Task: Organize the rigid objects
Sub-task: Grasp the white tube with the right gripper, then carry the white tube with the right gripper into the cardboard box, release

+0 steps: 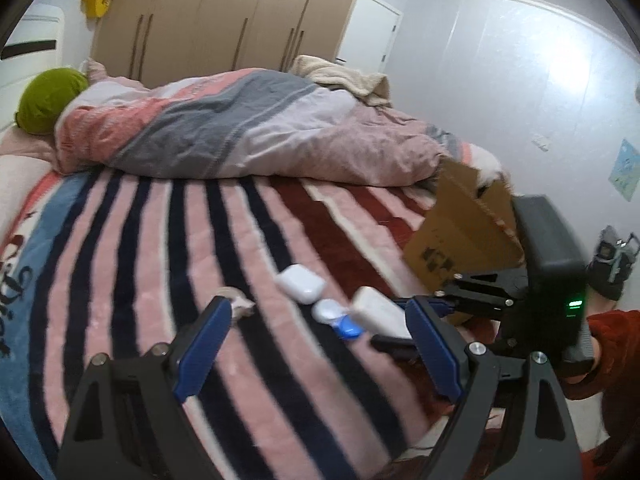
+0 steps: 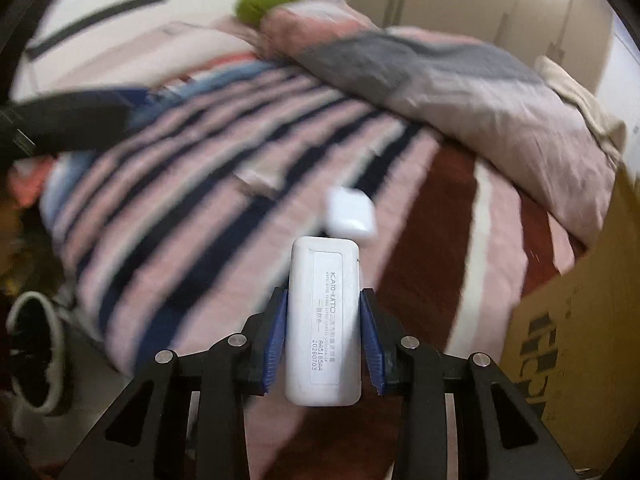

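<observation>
My right gripper (image 2: 324, 300) is shut on a white flat labelled case (image 2: 324, 320), held above the striped bed; the case also shows in the left wrist view (image 1: 380, 312). A white earbud case (image 1: 300, 282) lies on the blanket, also in the right wrist view (image 2: 352, 216). A small white and blue case (image 1: 338, 318) lies beside it. A small pale object (image 1: 236, 304) lies near my left fingertip. My left gripper (image 1: 316, 320) is open and empty above the blanket, just short of these items.
An open cardboard box (image 1: 460, 232) stands at the bed's right edge, also in the right wrist view (image 2: 576, 340). A rumpled duvet (image 1: 224, 128) and a green pillow (image 1: 48, 100) lie at the far side. Shoes (image 2: 36, 352) are on the floor.
</observation>
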The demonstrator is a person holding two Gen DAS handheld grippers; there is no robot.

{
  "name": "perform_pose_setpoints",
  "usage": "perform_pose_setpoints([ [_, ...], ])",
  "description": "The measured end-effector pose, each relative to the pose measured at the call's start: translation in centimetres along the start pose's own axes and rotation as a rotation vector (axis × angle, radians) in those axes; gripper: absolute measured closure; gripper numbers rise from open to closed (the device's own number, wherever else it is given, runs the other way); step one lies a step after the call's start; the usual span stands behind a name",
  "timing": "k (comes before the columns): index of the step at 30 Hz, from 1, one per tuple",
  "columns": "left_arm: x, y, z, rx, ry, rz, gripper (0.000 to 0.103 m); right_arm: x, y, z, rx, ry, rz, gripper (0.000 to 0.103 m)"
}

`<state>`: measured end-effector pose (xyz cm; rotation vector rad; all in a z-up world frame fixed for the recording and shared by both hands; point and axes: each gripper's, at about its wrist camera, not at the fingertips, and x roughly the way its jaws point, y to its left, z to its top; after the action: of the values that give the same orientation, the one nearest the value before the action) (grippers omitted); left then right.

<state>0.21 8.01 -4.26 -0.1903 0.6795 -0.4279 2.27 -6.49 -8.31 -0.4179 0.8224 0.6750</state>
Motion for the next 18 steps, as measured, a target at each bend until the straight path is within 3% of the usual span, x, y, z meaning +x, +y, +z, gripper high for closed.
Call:
perform_pose_setpoints([
  [4, 0.2, -2.2, 1.3, -0.021, -0.011, -0.099, 0.034, -4.0, 0.9, 2.0, -0.042, -0.089, 0.081, 0.072],
  [6, 0.5, -3.5, 2.2, -0.025, -0.019, -0.125, 0.041, -5.7, 1.0, 2.5, -0.056, -0.127, 0.093, 0.072],
  [11, 1.5, -7.2, 4.7, -0.014, -0.028, -0.212, 0.069, -9.9, -1.4, 2.2, -0.044, -0.201, 0.09, 0.072],
  [18, 6.1, -15.3, 8.6, 0.098, 0.01, -0.226, 0.072, -13.4, -8.3, -0.2, 0.03, -0.245, 0.049, 0.072],
])
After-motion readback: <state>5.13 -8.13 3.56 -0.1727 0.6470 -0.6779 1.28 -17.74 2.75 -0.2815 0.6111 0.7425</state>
